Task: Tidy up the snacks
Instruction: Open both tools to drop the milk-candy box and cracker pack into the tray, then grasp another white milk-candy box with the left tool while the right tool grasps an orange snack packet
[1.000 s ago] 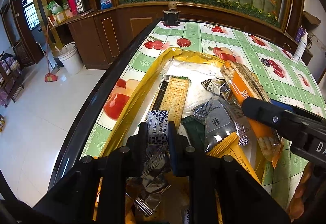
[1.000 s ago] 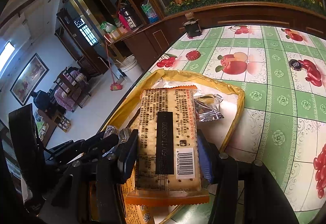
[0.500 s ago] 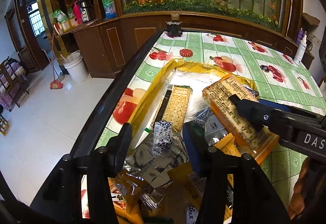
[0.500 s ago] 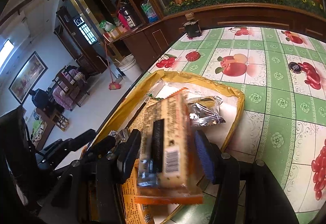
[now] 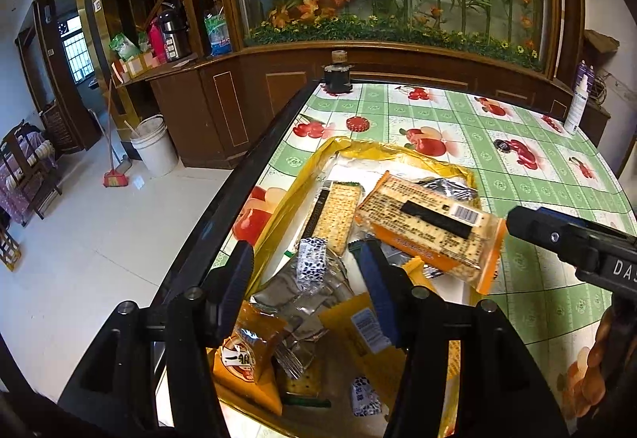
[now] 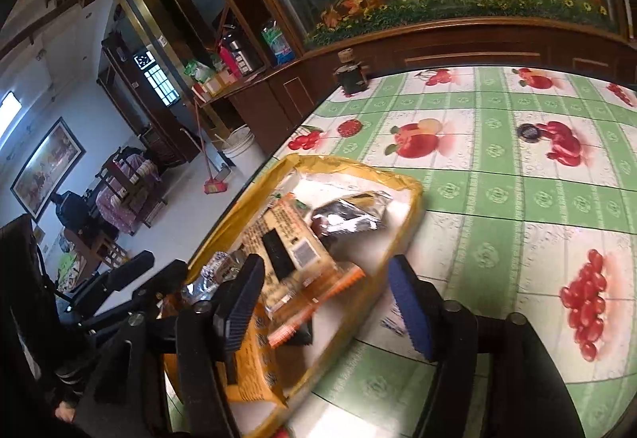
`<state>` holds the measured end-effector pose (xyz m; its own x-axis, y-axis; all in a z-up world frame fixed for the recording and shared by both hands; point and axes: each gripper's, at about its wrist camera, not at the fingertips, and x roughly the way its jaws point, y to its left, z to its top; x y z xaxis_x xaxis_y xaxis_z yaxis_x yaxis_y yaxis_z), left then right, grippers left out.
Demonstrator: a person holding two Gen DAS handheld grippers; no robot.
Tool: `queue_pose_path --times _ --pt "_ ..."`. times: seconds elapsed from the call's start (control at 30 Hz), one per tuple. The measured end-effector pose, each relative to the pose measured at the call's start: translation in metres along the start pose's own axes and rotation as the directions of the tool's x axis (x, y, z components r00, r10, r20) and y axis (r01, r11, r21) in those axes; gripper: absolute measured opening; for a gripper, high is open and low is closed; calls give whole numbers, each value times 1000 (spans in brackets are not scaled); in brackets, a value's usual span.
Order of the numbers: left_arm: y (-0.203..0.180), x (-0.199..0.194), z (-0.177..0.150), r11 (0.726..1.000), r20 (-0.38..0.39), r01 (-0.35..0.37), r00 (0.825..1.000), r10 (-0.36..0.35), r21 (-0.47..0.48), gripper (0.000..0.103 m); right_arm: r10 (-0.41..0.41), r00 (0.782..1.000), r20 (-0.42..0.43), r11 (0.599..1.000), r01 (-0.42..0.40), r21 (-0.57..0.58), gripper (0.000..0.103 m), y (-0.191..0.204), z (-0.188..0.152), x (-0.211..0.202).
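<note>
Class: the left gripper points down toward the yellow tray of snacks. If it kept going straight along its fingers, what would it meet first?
Most likely the small blue-and-white packet on the silver wrappers, which lies between the opening jaws of the left gripper. The long cracker pack lies beyond it. Depth is uncertain.

left gripper (image 5: 308, 292) fingers opening, right gripper (image 6: 328, 304) likewise

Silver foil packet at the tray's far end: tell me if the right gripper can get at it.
Probably yes. The silver foil packet lies uncovered ahead of the right gripper, whose jaws are opening and empty. The big cracker pack lies just before it, so reach over that.
</note>
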<state>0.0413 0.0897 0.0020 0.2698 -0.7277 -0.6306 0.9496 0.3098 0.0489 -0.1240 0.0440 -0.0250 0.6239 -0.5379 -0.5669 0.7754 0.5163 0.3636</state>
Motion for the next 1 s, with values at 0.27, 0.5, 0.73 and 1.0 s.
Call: queue_pose_path --times 0.27,0.5,0.73,1.0 --pt "-18 -14 0 999 5 42 999 -42 -2 61 -74 997 16 996 73 52 74 -43 -25 -40" --pt "-52 -29 0 993 9 105 994 -106 53 61 -160 987 21 983 157 99 78 -85 -53 -80" --pt "-98 -33 -5 970 -42 228 973 -225 87 62 -239 971 29 960 231 156 78 -130 -76 -119" --pt "-142 -27 -16 938 -118 324 943 -311 119 62 -296 954 40 928 278 247 79 -174 -94 -153"
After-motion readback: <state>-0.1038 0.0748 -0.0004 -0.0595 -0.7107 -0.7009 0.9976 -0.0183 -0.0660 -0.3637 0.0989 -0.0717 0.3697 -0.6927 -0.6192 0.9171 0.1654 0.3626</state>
